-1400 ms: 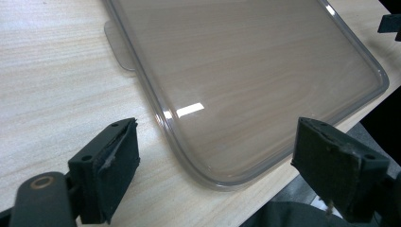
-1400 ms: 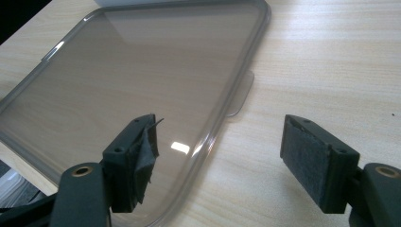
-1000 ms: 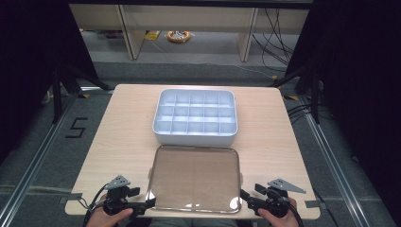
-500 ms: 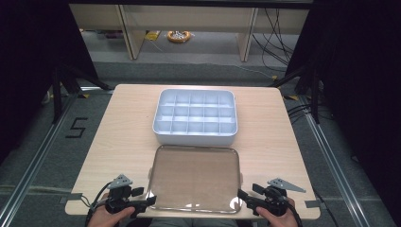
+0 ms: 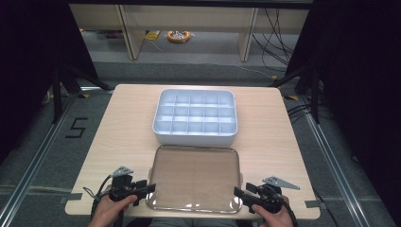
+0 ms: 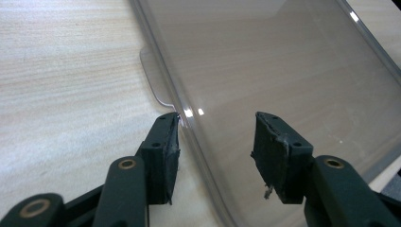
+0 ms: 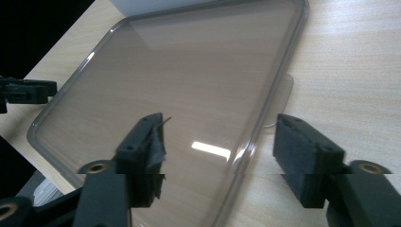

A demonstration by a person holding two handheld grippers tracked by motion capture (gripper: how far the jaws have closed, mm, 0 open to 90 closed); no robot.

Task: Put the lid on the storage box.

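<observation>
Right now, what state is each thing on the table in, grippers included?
Clear lid: off the box, lying flat on the table at its near edge.
Compartment box: open, compartments empty.
Left gripper: jaws just closing, astride the lid's left rim, pads not yet pressing.
Right gripper: jaws just closing, astride the lid's right rim, not yet pressing.

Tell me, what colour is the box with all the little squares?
The plastic compartment box is pale blue-white, clearest in the high view.
</observation>
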